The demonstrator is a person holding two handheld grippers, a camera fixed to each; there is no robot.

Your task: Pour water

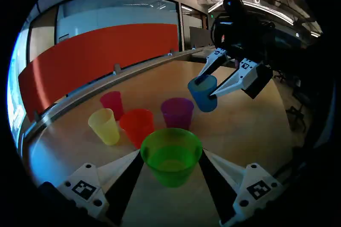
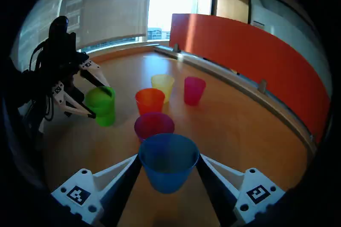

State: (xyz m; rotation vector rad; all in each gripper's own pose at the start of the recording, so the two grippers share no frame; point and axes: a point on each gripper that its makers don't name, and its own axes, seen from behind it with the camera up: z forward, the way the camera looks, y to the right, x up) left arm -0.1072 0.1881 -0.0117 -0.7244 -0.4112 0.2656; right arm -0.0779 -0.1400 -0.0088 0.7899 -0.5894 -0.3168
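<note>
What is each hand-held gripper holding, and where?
Left hand-held gripper: green cup, by its sides. Right hand-held gripper: blue cup, by its sides.

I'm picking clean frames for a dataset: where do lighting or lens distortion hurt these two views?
Left gripper view: dim overall, ceiling lights streak bright, and the right tool with its blue cup sits against a dark background; the red panel bows from the fisheye. Right gripper view: the window is blown out white, the left tool holding the green cup is backlit and dark.

White fingers [image 1: 91, 180], square black-and-white markers [image 1: 83, 189], seemingly black housings [image 1: 243, 27]
</note>
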